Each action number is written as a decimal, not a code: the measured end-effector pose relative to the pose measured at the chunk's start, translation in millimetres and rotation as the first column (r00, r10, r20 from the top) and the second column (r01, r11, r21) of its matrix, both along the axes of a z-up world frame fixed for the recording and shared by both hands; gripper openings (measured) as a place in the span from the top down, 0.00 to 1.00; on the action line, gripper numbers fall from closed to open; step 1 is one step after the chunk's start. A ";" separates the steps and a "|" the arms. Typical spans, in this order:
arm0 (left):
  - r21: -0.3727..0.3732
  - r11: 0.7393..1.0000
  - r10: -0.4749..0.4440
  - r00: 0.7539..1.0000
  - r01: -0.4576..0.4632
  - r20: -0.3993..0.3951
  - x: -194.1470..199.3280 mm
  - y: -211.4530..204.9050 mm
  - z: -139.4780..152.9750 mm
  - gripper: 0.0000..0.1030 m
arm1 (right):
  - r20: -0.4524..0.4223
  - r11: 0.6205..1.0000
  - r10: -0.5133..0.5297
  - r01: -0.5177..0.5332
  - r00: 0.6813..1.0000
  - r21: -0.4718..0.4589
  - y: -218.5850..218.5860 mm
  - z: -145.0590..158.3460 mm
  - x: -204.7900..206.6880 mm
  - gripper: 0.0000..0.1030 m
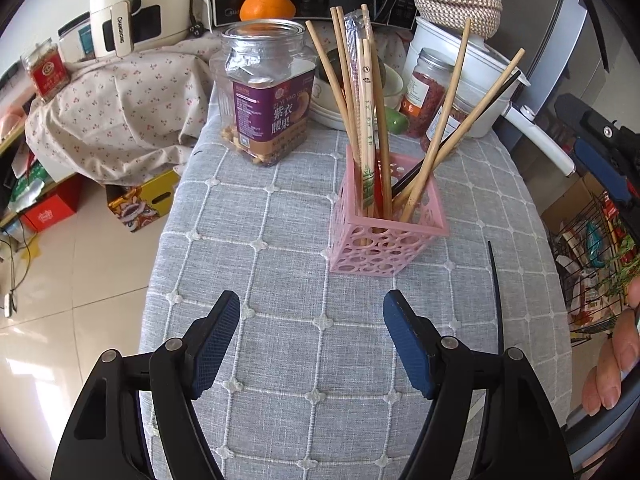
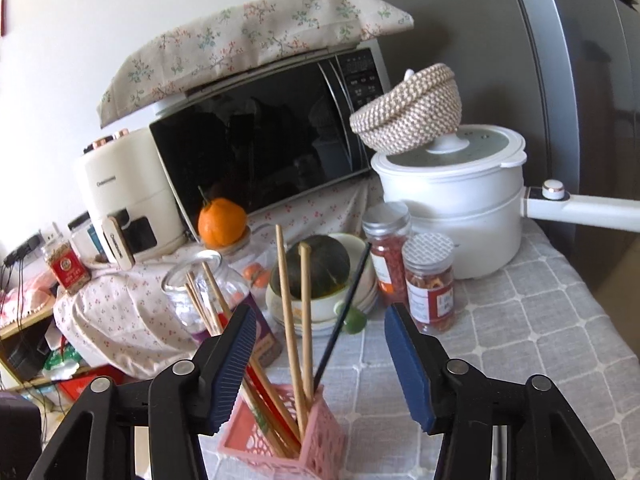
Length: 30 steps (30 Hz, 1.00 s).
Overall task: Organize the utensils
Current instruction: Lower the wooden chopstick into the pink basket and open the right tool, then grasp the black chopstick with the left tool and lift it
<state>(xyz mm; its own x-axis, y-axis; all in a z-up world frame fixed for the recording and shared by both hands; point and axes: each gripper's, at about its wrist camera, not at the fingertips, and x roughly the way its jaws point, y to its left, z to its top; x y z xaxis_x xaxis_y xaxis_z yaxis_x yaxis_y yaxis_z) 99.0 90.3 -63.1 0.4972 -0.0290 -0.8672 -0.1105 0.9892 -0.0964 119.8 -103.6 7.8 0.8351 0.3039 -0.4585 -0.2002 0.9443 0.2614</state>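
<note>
A pink perforated holder (image 1: 386,224) stands on the grey checked tablecloth (image 1: 280,240) and holds several wooden chopsticks (image 1: 348,92) and one black chopstick (image 1: 460,128). Another black chopstick (image 1: 497,296) lies flat on the cloth to the holder's right. My left gripper (image 1: 312,320) is open and empty, low over the cloth in front of the holder. My right gripper (image 2: 320,328) is open and empty, just above the holder (image 2: 288,440), with chopsticks (image 2: 290,320) rising between its fingers. It also shows at the right edge of the left wrist view (image 1: 600,168).
A cashew jar (image 1: 268,92), stacked bowls with a green squash (image 2: 316,268), two spice jars (image 2: 428,280) and a white pot (image 2: 452,200) with a long handle stand behind the holder. A microwave (image 2: 260,152), an orange (image 2: 222,222) and an air fryer (image 1: 136,4) are further back. The table drops off at the left.
</note>
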 end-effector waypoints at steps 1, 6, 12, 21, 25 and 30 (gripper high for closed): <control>0.003 1.000 -0.003 1.000 0.003 0.002 -0.7 -1.2 0.3 0.25 | -0.019 1.000 0.000 0.000 1.000 -0.013 -3.4 -2.1 -2.0 0.41; 0.013 1.000 -0.027 1.000 0.027 -0.006 -3.2 -10.1 -1.6 0.25 | -0.104 0.999 -0.011 0.007 0.994 -0.040 -24.2 -11.8 -13.3 0.31; 0.013 0.997 -0.076 0.996 0.076 -0.045 -6.6 -27.6 -10.3 0.25 | -0.228 0.997 -0.047 0.033 0.973 -0.066 -52.8 -25.1 -23.2 0.24; 0.016 0.985 -0.167 0.979 0.170 -0.121 -6.6 -73.8 -29.5 0.25 | -0.469 0.992 -0.116 0.074 0.876 -0.107 -99.9 -58.7 -31.5 0.23; -0.009 0.978 -0.209 0.964 0.210 -0.168 -5.1 -100.7 -40.1 0.25 | -0.522 0.989 -0.130 0.071 0.843 -0.132 -115.6 -70.6 -38.8 0.23; -0.016 0.965 -0.261 0.946 0.263 -0.191 8.7 -135.5 -43.1 0.25 | -0.573 0.987 -0.143 0.074 0.807 -0.142 -137.4 -80.0 -45.4 0.21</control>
<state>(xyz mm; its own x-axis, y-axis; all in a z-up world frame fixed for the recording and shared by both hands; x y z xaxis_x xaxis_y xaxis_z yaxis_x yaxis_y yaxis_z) 107.7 -45.2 -106.1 0.2995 -0.1273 -0.9456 0.1371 0.9865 -0.0894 74.4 -241.0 -72.2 0.4282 0.1475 -0.8916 0.0610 0.9796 0.1914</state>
